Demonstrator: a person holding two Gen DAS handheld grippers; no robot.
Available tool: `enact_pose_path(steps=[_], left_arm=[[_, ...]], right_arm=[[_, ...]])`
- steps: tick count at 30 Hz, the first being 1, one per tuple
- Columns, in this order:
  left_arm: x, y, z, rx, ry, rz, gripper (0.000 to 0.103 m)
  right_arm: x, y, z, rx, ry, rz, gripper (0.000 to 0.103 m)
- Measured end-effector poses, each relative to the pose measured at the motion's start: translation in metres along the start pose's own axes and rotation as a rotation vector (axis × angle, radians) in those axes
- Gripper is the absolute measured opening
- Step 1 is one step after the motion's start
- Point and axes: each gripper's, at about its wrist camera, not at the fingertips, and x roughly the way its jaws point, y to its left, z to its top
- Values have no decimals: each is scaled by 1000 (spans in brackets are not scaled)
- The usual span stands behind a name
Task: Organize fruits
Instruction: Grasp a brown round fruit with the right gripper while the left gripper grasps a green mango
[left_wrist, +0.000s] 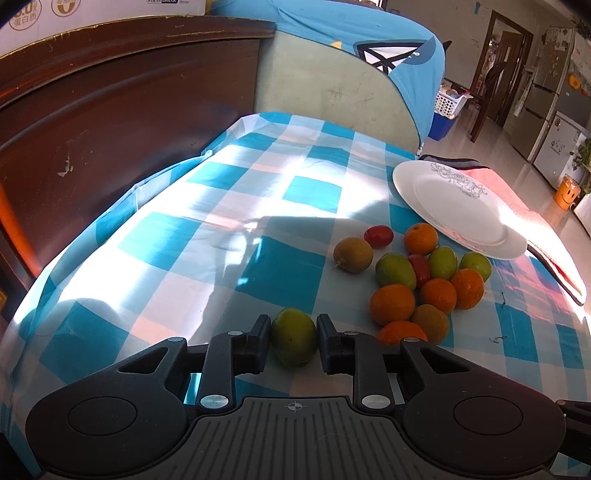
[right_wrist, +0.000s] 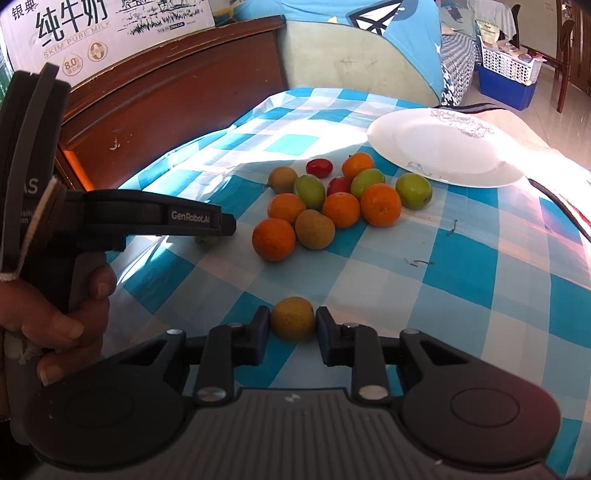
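The left gripper (left_wrist: 294, 338) clasps a smooth oval green fruit (left_wrist: 294, 336); the right gripper (right_wrist: 293, 320) clasps a round, dimpled yellow-orange fruit (right_wrist: 293, 318). Both hover over checked cloth (left_wrist: 229, 221), near the fruit pile (left_wrist: 417, 280) and a glossy white plate (left_wrist: 454, 206).

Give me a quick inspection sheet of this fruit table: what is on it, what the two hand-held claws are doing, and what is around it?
Surface: table under a blue and white checked cloth, sunlit in patches.
Job's things: white plate, nothing on it; loose fruit pile of orange, green, brownish and red pieces beside it.
Clutter: small dark bits on the cloth; pink towel under the plate's far edge.
Grippers: left gripper closed around a green fruit; right gripper closed around a yellow-brown fruit.
Cables: nothing seen.
Surroundings: wooden headboard, milk carton box, laundry basket, fridge.
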Motion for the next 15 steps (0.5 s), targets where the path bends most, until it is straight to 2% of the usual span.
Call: enact_pose_path(steps=[8, 15], left_arm=[[0, -4, -2, 30, -3, 13, 24], [-9, 0, 2, -1, -22, -2, 24]], right_arm=[[0, -2, 0, 9, -2, -15, 27], [-2, -10, 3, 62, 2, -14, 27]])
